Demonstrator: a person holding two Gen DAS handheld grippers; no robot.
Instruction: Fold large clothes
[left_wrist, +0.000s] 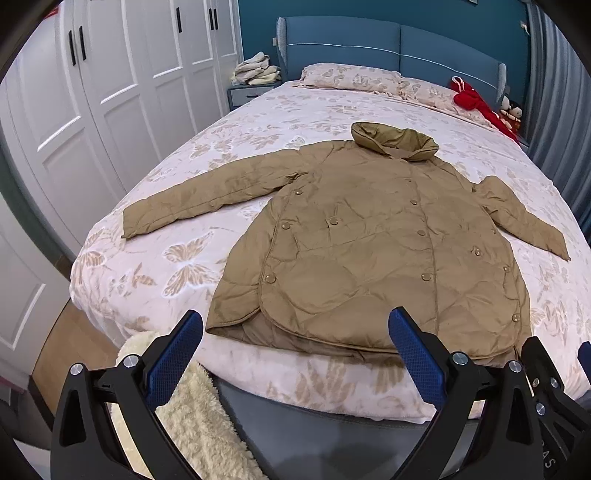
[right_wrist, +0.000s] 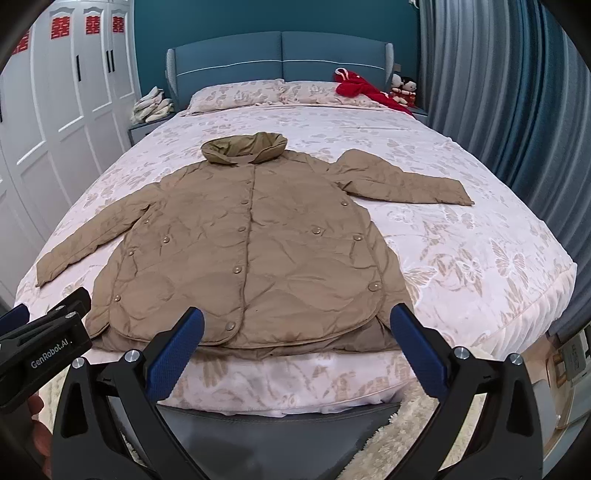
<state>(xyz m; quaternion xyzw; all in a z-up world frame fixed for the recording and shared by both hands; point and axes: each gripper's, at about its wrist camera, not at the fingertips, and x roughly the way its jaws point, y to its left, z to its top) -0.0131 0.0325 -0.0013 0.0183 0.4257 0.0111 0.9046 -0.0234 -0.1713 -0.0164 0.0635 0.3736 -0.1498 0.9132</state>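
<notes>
A tan quilted coat (left_wrist: 369, 251) lies flat and face up on the bed, buttoned, with both sleeves spread out and its hood toward the headboard. It shows in the right wrist view too (right_wrist: 251, 258). My left gripper (left_wrist: 295, 325) is open and empty, held just above the coat's hem at the foot of the bed. My right gripper (right_wrist: 297, 325) is open and empty, also near the hem. The left gripper's body (right_wrist: 40, 343) shows at the left edge of the right wrist view.
The bed (left_wrist: 184, 221) has a pink butterfly-print cover and a blue headboard (left_wrist: 399, 44). A red garment (left_wrist: 476, 103) lies by the pillows. White wardrobes (left_wrist: 92, 92) stand at the left, grey curtains (right_wrist: 498, 92) at the right. A cream fluffy rug (left_wrist: 192, 413) lies on the floor.
</notes>
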